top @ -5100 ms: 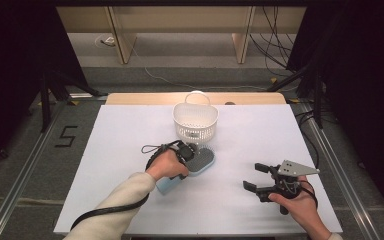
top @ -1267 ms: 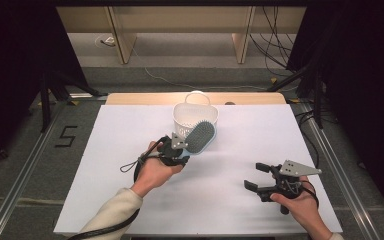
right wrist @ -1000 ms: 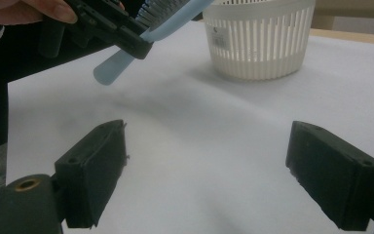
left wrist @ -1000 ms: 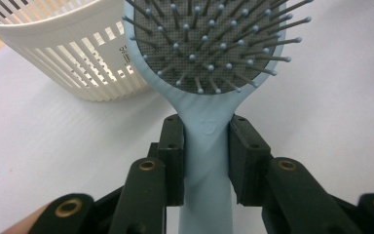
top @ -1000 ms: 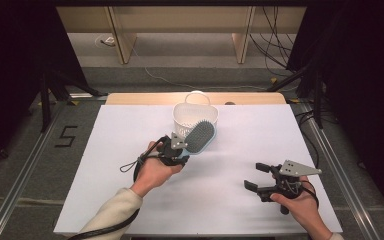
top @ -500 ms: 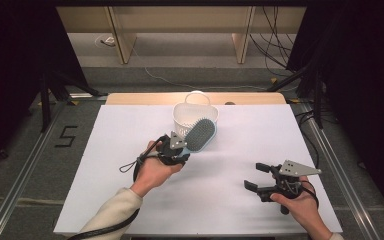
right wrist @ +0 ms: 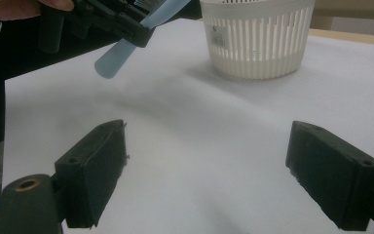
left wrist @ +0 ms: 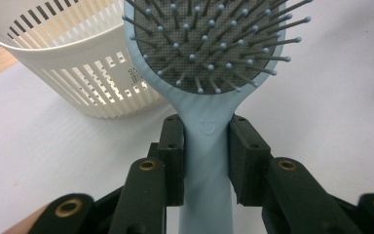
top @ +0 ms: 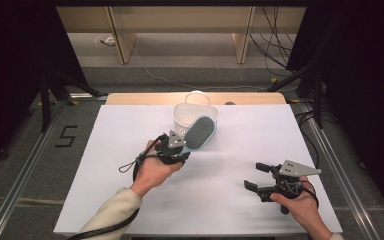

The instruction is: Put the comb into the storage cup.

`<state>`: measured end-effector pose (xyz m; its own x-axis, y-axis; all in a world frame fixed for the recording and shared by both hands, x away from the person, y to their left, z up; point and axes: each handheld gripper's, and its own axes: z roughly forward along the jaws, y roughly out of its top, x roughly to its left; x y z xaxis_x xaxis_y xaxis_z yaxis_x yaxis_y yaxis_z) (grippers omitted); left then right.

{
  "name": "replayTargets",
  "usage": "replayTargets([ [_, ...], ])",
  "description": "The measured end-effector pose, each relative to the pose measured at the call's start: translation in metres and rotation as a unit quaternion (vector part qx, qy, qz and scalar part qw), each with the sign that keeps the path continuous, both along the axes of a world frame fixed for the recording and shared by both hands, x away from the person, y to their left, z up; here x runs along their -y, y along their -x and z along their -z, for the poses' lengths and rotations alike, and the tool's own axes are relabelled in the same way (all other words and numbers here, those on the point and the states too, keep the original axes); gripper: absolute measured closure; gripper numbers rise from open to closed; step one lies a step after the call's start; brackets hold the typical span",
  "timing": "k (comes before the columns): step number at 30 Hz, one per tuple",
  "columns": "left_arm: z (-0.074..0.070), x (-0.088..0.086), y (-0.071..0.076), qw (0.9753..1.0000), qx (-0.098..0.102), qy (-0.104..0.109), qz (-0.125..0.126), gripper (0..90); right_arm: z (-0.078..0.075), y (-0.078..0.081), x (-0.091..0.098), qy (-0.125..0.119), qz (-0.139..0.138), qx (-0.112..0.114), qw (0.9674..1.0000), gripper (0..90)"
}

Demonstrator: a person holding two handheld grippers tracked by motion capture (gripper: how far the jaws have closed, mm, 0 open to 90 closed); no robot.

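The left gripper (top: 180,146) clamps the handle of a light-blue hairbrush (top: 200,133) between its two pads, close under the head, so the bristled head sticks out ahead and can be steered. The brush hangs clear of the white table (top: 130,125), its head just at the near rim of the white slotted basket (top: 187,114) that stands at the far middle. This looks like a carry toward dropping the brush into the basket. The right gripper (top: 258,177) waits well apart at the near right, jaws spread wide over bare table, holding nothing.

The brush head hides part of the basket's near wall, and what lies inside the basket is hard to make out.
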<state>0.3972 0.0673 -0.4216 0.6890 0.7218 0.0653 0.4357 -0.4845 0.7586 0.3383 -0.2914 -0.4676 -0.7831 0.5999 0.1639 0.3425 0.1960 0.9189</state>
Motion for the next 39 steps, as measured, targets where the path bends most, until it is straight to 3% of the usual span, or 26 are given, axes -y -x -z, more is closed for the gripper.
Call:
replayTargets([
  [39, -0.0047, -0.0071, -0.0022, 0.9989, 0.033, 0.028, -0.017, 69.5, 0.0005, -0.0002, -0.0003, 0.004, 0.003, 0.002, 1.0, 15.6],
])
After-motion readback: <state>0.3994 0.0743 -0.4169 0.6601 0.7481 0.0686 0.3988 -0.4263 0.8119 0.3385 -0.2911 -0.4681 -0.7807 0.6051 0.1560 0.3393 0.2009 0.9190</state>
